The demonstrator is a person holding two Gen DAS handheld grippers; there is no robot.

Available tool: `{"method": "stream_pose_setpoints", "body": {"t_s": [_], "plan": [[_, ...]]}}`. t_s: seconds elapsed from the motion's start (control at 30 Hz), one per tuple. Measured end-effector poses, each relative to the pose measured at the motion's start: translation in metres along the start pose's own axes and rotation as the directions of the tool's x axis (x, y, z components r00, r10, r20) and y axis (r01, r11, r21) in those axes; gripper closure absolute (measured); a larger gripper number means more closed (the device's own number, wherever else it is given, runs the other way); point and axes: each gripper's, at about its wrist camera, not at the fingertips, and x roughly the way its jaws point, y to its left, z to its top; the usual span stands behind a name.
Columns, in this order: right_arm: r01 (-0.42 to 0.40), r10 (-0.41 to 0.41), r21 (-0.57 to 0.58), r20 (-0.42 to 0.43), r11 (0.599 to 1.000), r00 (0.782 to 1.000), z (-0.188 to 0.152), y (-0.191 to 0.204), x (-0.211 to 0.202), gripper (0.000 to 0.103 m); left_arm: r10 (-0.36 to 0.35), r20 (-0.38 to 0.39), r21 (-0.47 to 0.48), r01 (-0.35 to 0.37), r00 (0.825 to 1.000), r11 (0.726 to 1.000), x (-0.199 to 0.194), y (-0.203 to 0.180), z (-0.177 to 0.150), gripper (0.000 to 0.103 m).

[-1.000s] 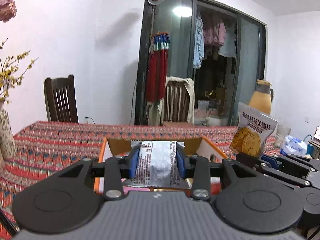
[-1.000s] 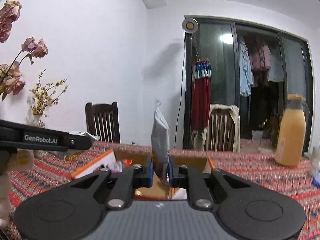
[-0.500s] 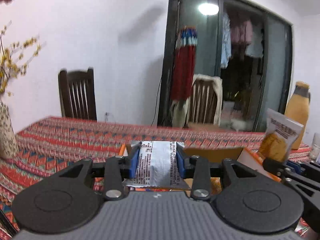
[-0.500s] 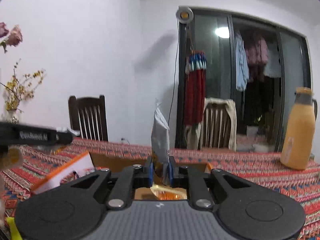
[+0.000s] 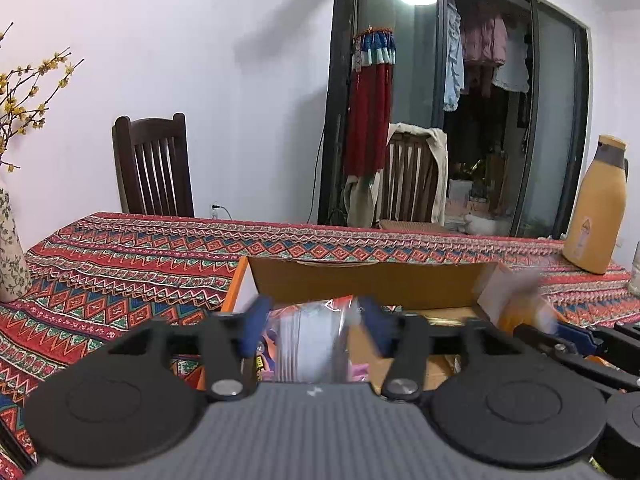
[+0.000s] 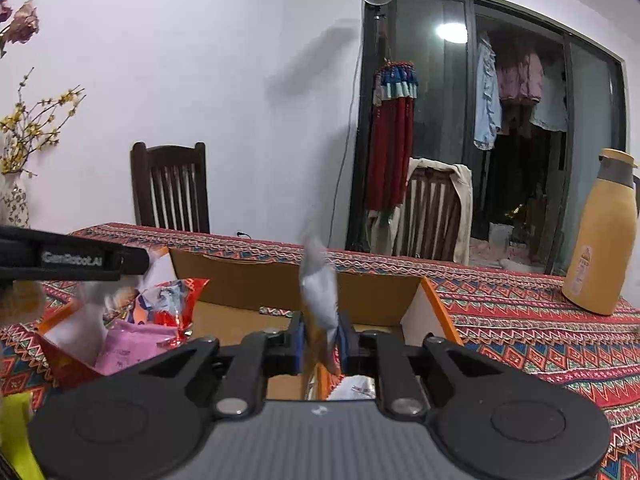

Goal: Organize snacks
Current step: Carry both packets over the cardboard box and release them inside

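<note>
An open cardboard box point(image 5: 360, 280) with orange flaps sits on the patterned tablecloth, right under both grippers. My left gripper point(image 5: 316, 328) is over the box's left half. Its jaws are opening, and a blurred silver snack packet point(image 5: 308, 340) hangs loose between the blue pads. My right gripper point(image 6: 322, 340) is over the box point(image 6: 260, 280); its jaws are opening too. A grey chip bag point(image 6: 320, 292), smeared by motion, stands upright between them with a gap at the left pad. A red packet point(image 6: 172, 304) and a pink packet point(image 6: 132, 344) lie in the box.
A yellow thermos jug point(image 6: 600, 240) stands on the table at the right, with a glass point(image 5: 634, 268) beside it. A patterned vase point(image 5: 10, 248) with branches is at the left edge. Two wooden chairs point(image 5: 152, 168) stand behind the table.
Both grippers moved forward and down over the box. Both were shut on their packets; now the jaws have parted and the packets are blurred, slipping loose.
</note>
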Motion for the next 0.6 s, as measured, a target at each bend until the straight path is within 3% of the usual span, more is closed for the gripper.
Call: {"method": "stream_pose_setpoints", "body": {"t_s": [0.07,0.1,0.13,0.2,0.6], "plan": [[0.006,-0.006,0.017,0.001,1.0,1.0,0.0,-0.004,-0.002,0.049,0.01,0.026,-0.003,-0.01,1.0,1.0,-0.005,0.0,0.001,0.011],[0.014,-0.014,0.025,0.004,1.0,1.0,0.0,-0.005,-0.003,0.022,0.012,0.036,-0.006,-0.011,0.999,1.0,-0.006,0.0,0.003,0.001],[0.026,-0.026,0.032,0.014,0.999,1.0,0.0,-0.006,-0.005,0.007,0.012,0.049,-0.012,-0.012,0.999,1.0,-0.009,0.0,0.004,0.0],[0.04,-0.041,0.039,0.033,0.998,0.999,0.0,-0.005,-0.009,0.0,0.021,0.061,-0.018,-0.02,0.998,1.0,-0.013,0.0,0.004,0.0],[0.037,-0.041,0.059,0.058,0.998,0.998,0.003,-0.006,-0.018,0.0,0.023,0.067,-0.032,-0.021,0.998,0.999,-0.017,0.002,0.006,0.0]]}}
